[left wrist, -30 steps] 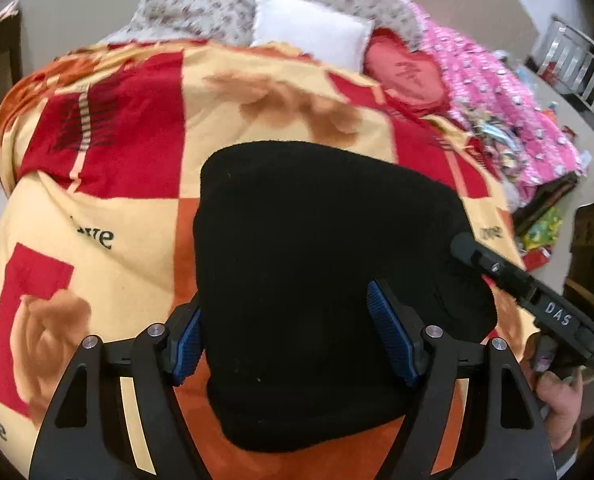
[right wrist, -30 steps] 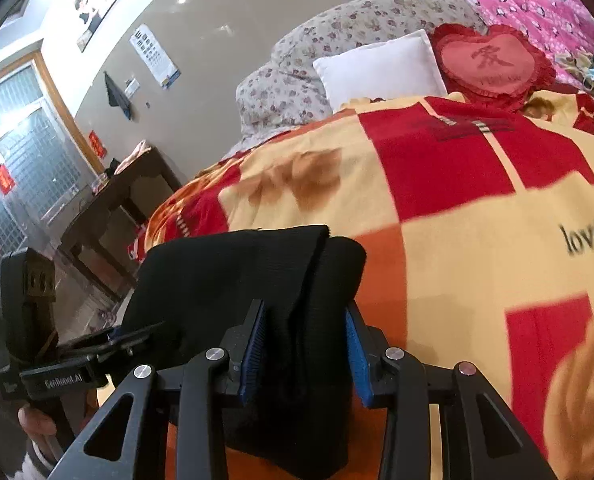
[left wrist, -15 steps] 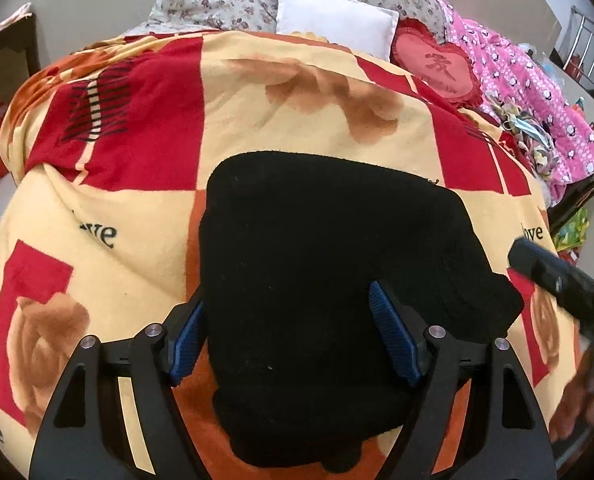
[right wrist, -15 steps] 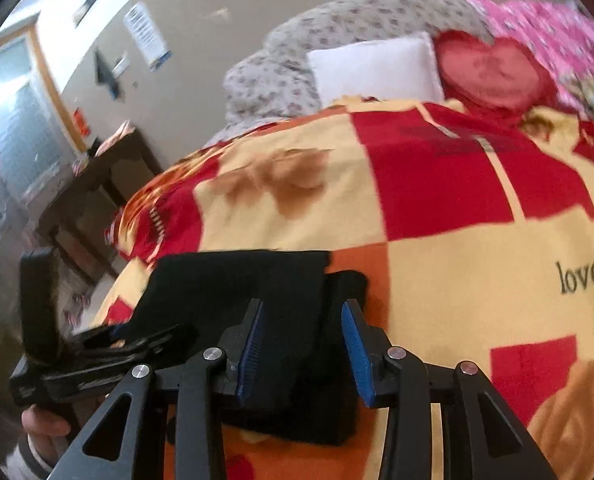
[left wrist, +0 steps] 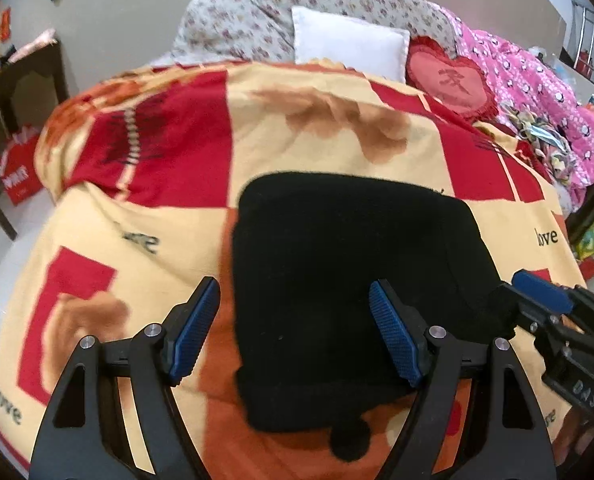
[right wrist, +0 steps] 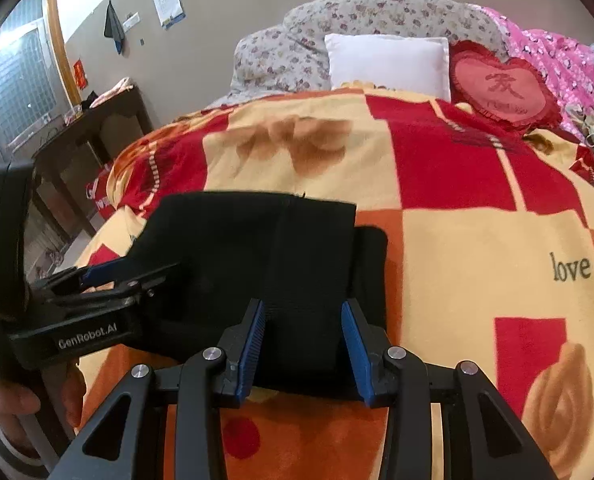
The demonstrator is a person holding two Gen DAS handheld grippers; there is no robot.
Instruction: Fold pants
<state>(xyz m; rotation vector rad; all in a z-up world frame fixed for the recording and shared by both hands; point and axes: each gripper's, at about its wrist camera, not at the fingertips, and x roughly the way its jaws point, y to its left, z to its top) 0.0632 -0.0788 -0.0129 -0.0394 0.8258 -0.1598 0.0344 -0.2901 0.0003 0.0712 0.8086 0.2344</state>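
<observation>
Looks like the last step: squaring off a finished fold. Black pants [left wrist: 337, 264] lying as a compact packet on the checked blanket [left wrist: 169, 240], close to the front edge of the bed and roughly midway along it. Well apart from the white pillow [left wrist: 349, 44] and the heart cushion [left wrist: 453, 80] at the head end.

Over the packet's left edge, the left gripper [left wrist: 293, 285], jaws standing wide and clamping nothing: one pad above bare blanket, the other above black cloth. At the packet's right end, the right gripper [right wrist: 303, 306], jaws about half apart with a thick band of fabric filling the gap. Impossible to say if pressing on it or merely flanking it.

To do it well:
- Bring both tools in from opposite sides and nudge the edges into line instead of tugging one corner.
- Keep the layers stacked and press lightly along the top to flatten any bulge.
- If pinching with the right, take the whole thickness, not just the top layer. Otherwise likely to peel the fold open.
- Lift straight up afterwards to avoid dragging the cloth.

Hard to read: black on black, so layers, seams and waistband barely distinguishable, and folds not countable. A small dark lobe [left wrist: 349, 448] poking out at the packet's near edge, perhaps a loose corner or cuff, not identifiable. Front corners of the bed cut off behind the tools. Only part of a hand [right wrist: 13, 400] showing at the left tool's handle.
</observation>
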